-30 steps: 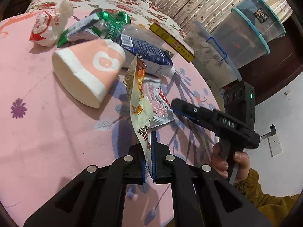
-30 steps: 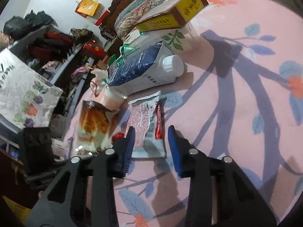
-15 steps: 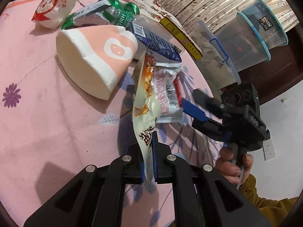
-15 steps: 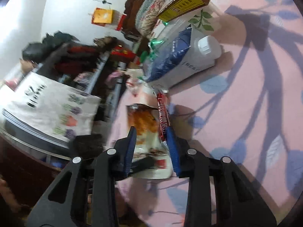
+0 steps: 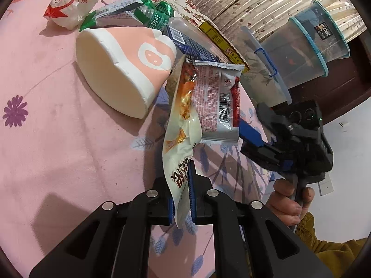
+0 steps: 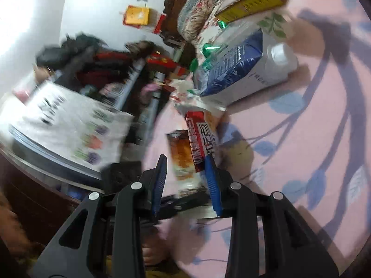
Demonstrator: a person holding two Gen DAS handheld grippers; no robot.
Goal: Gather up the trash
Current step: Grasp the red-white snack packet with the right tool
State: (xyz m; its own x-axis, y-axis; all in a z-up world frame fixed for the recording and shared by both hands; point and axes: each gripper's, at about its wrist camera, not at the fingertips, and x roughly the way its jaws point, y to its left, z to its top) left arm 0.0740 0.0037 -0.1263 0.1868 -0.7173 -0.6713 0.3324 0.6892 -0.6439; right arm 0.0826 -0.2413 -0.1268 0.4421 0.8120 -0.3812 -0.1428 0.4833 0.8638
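Our left claw (image 5: 182,192) is clamped on a snack bag (image 5: 183,125) that sticks up from it. Our right claw (image 6: 186,180) has its jaws apart around a red wrapper (image 6: 199,139); we cannot tell if they pinch it.

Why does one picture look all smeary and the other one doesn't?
Right wrist view: motion blur smears the shelves and the wrappers. Left wrist view: sharp, so the cup and the barcode read clearly. Both bulge at the edges from the fisheye lens.
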